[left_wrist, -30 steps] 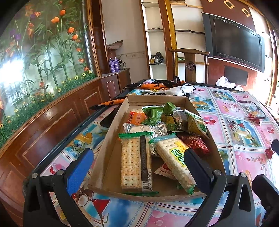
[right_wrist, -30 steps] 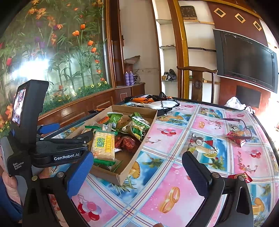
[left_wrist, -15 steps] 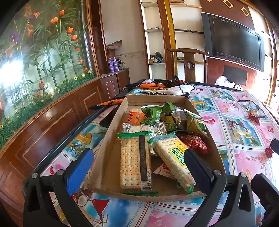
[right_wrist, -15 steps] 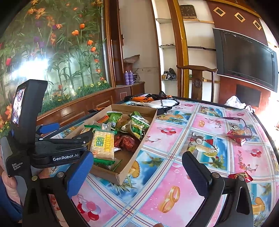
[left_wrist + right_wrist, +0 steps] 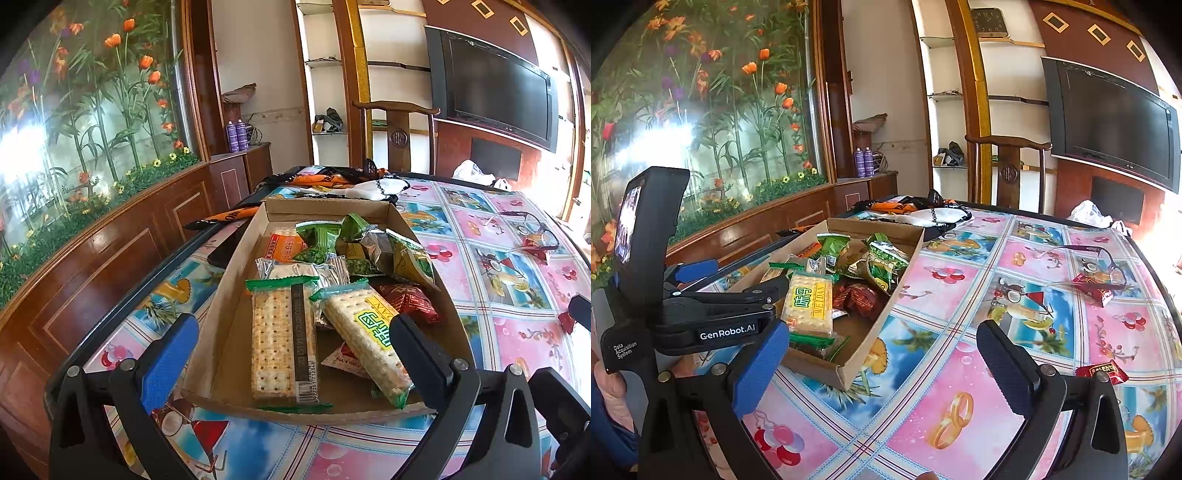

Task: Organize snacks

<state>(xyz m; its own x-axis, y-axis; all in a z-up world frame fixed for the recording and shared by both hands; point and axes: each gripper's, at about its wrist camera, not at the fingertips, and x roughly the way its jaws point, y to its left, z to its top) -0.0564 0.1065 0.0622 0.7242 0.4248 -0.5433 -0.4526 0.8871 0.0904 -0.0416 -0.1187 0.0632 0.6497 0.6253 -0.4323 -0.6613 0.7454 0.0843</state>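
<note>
While over the snack tray [image 5: 229,295], left claw [image 5: 291,354] wide open, empty, right claw [image 5: 882,365] likewise.

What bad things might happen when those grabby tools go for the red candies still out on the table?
One red candy lies right by the glasses, possibly touching them. Grabbing it with the open right tool might knock or scratch the glasses. The other red candy sits low and flat on the slick tablecloth, so it may slide away instead of being pinched. The box is already heaped with packets, so another dropped on top might tumble over the low wall.
</note>
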